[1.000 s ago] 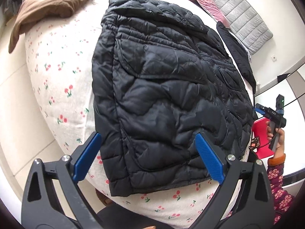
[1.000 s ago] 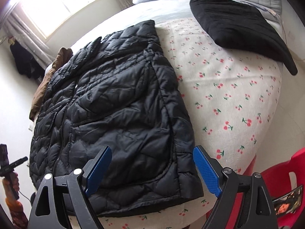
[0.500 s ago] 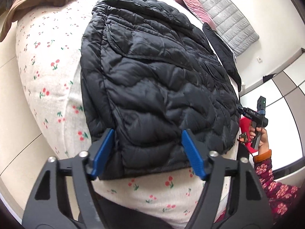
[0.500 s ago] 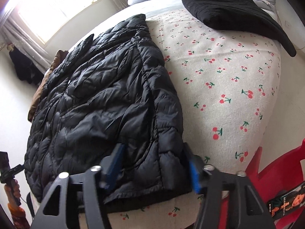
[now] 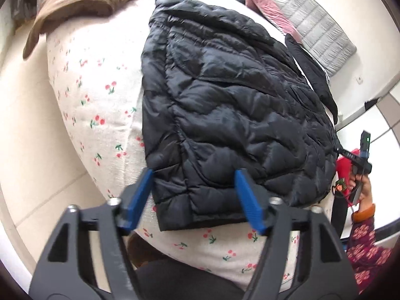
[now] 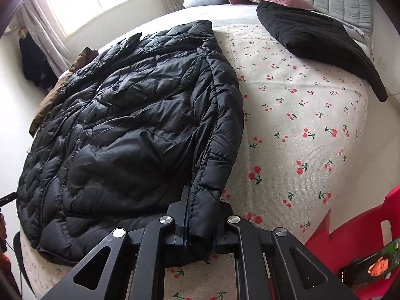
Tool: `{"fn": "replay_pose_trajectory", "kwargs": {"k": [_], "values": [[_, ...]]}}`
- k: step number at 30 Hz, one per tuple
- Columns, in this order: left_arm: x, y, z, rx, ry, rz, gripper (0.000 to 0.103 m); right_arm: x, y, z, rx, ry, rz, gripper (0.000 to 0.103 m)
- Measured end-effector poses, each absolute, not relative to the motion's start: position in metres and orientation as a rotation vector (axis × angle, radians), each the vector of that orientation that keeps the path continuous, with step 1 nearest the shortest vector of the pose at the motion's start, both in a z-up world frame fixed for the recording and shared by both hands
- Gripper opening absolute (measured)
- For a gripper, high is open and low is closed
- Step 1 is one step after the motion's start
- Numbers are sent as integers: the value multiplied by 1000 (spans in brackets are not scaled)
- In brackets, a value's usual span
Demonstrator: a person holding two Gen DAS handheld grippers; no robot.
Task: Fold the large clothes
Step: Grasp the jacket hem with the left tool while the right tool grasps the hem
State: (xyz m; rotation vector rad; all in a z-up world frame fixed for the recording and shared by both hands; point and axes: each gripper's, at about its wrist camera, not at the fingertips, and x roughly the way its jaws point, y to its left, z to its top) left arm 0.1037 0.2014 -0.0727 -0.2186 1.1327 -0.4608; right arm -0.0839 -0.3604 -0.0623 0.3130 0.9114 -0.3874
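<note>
Right gripper [image 6: 198,225], black frame with blue-lined fingers: clamped tight on the hem corner of the black quilted puffer jacket [image 6: 130,135], a fold of fabric pinched between the jaws. Left gripper [image 5: 193,195], same make, blue pads [image 5: 247,202]: jaws wide apart, straddling the opposite hem corner of the jacket [image 5: 225,105], pads beside the fabric but nothing pinched. Jacket: spread flat across the bed, hem at the near edge, collar toward the far end. Bed sheet, cream cotton with red cherry print [image 6: 300,130]: under the jacket. Black knit garment [image 6: 315,40]: on the sheet well apart from the jacket. Brown garment [image 5: 82,2]: at the bed's far corner. Red plastic chair [image 6: 362,240]: beside the bed.
</note>
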Motion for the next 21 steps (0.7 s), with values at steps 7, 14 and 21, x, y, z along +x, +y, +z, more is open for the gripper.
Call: {"fn": "replay_pose_trajectory", "kwargs": {"k": [7,14,21], "values": [[107,202,-89,-286,1144,-471,84,-82,-360,-64,314,912,-393,13],[111,195,-90,-229,1147,-408,98,-81,-359,-65,318,918,-396,16],[113,189,-91,-225,1146,-386,100,-82,-362,-67,343,916,-385,21]]}}
